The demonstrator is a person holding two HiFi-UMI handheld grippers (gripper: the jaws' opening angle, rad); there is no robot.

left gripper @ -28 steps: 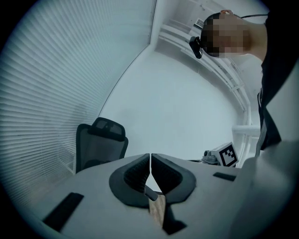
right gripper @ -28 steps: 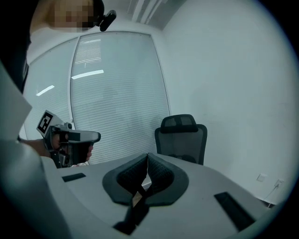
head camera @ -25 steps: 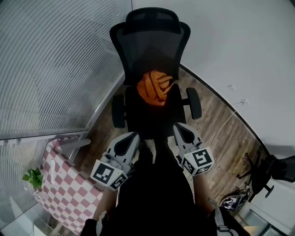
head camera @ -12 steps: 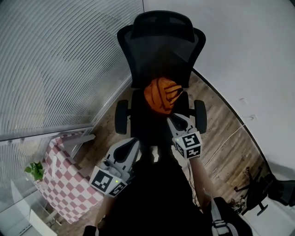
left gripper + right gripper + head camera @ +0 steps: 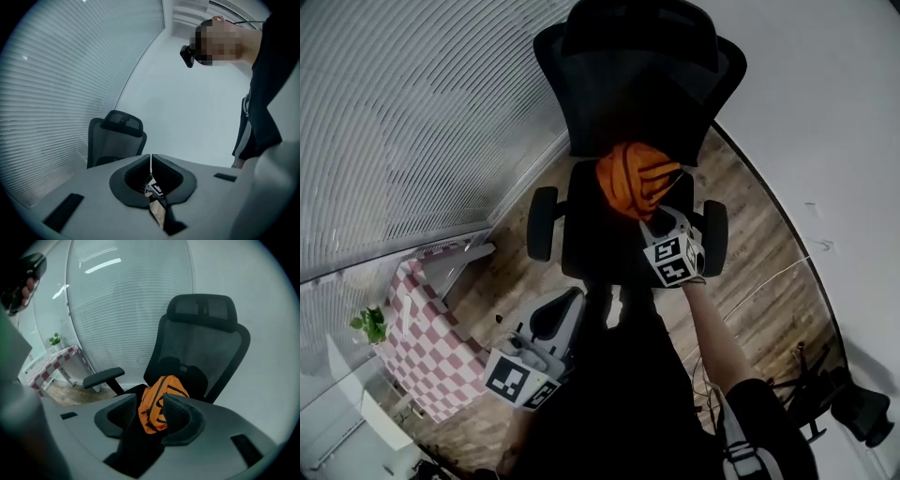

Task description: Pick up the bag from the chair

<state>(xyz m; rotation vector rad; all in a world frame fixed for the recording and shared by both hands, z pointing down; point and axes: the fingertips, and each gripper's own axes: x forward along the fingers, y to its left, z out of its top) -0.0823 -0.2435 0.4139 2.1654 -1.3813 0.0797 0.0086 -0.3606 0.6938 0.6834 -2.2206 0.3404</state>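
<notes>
Orange fabric bag rests against the black mesh office chair's backrest, bare seat in front; the outstretched right gripper tilts down, its jaws just opening with the bag between them, unpressed. Left gripper hangs back low, jaws together.

Left tool, right tool: grey shells, black ribbed pads, b&w marker cubes; black short-sleeved top.

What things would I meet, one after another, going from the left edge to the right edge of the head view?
Small green plant → red-and-white checkered table → one black chair armrest → orange bag → the other armrest.
</notes>
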